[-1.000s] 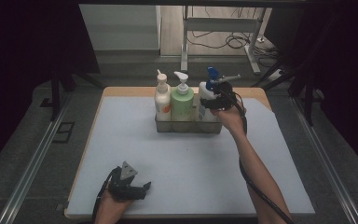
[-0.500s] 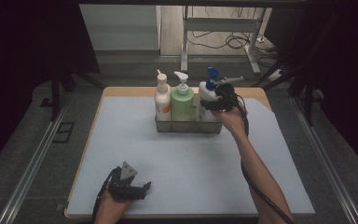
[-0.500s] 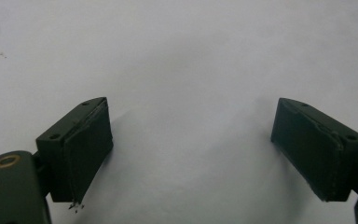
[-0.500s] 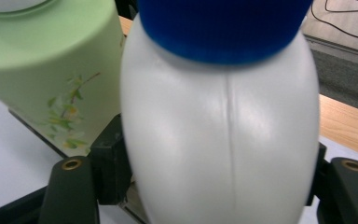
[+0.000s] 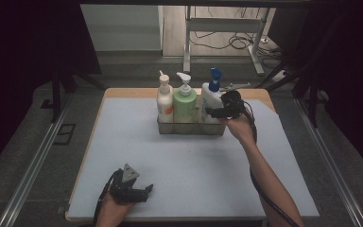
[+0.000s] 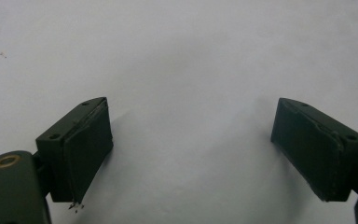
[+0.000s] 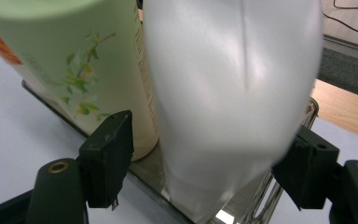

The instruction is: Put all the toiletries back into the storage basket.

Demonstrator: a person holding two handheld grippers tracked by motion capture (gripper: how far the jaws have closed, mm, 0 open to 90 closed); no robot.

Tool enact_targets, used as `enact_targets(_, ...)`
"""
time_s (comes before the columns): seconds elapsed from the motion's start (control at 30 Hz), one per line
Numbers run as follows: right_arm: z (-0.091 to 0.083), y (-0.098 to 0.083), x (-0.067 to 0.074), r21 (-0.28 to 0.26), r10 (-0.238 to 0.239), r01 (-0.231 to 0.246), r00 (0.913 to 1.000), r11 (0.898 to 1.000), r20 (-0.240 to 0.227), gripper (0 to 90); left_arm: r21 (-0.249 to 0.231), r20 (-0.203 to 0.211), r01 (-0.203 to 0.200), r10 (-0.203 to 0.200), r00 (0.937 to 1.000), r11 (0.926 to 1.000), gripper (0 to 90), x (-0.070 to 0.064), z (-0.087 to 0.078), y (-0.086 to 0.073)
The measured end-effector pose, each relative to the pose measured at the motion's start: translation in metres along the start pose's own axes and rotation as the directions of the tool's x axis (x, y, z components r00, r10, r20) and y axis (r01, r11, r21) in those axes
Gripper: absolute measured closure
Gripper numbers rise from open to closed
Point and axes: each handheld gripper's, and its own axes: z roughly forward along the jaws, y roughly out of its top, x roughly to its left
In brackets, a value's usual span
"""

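Observation:
Three pump bottles stand in a metal tray point(image 5: 189, 128) at the far middle of the mat: a white one with an orange label point(image 5: 164, 101), a pale green one point(image 5: 185, 104), and a white one with a blue pump point(image 5: 210, 94). My right gripper point(image 5: 211, 112) reaches in from the right around the blue-pump bottle point(image 7: 233, 93). Its jaws have just been opening, and its left pad stands clear of the bottle beside the green bottle point(image 7: 74, 56). My left gripper point(image 5: 146, 194) rests near the front edge, open, with only bare mat between its jaws point(image 6: 191, 140).
A pale blue mat point(image 5: 123, 142) covers the wooden table. The tray's wire rim point(image 7: 144, 172) lies just under the right gripper's jaws. Dark floor, rails and a desk frame with cables point(image 5: 227, 38) surround the table.
The right hand has shifted only slightly at the blue-pump bottle. The left gripper has stayed where it was.

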Motion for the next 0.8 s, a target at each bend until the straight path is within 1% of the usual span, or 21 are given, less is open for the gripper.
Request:
enact_targets(0.2, -0.009, -0.006, -0.002, 0.000, 0.008, -0.008, 0.9999, 1.000, -0.008, 29.3, 0.000, 0.000, 0.000, 0.000, 1.0000, 1.0000, 12.2, 0.000, 0.000, 0.000)
enact_targets(0.33, -0.015, -0.012, -0.004, 0.000, 0.010, -0.010, 0.9996, 1.000, -0.026, 33.4, 0.000, 0.000, 0.000, 0.000, 1.0000, 1.0000, 12.2, 0.000, 0.000, 0.000)
enact_targets(0.47, -0.020, -0.017, -0.005, 0.004, 0.011, -0.011, 0.9994, 1.000, -0.032, 38.9, 0.000, 0.000, 0.000, 0.000, 1.0000, 1.0000, 12.2, 0.000, 0.000, 0.000)
enact_targets(0.6, -0.027, -0.023, -0.006, 0.011, 0.001, -0.001, 0.9995, 1.000, -0.032, 47.5, 0.001, -0.001, 0.000, 0.000, 1.0000, 1.0000, 12.2, 0.000, 0.000, 0.000)
enact_targets(0.63, -0.028, -0.025, -0.007, 0.016, -0.004, 0.004, 0.9995, 1.000, -0.033, 51.6, 0.001, 0.000, 0.000, 0.000, 1.0000, 1.0000, 12.2, 0.000, 0.000, 0.000)
enact_targets(0.67, -0.029, -0.026, -0.007, 0.018, -0.009, 0.009, 0.9993, 1.000, -0.036, 53.6, 0.001, -0.001, 0.000, 0.000, 1.0000, 1.0000, 12.2, 0.000, 0.000, 0.000)
enact_targets(0.73, -0.032, -0.029, -0.008, 0.021, -0.015, 0.016, 0.9995, 1.000, -0.027, 60.0, 0.001, -0.001, 0.000, 0.000, 1.0000, 1.0000, 12.2, 0.000, 0.000, 0.000)
enact_targets(0.8, -0.034, -0.032, -0.009, 0.027, -0.020, 0.021, 0.9996, 0.999, -0.018, 64.0, 0.001, -0.001, 0.000, 0.000, 1.0000, 1.0000, 12.2, 0.000, 0.000, 0.000)
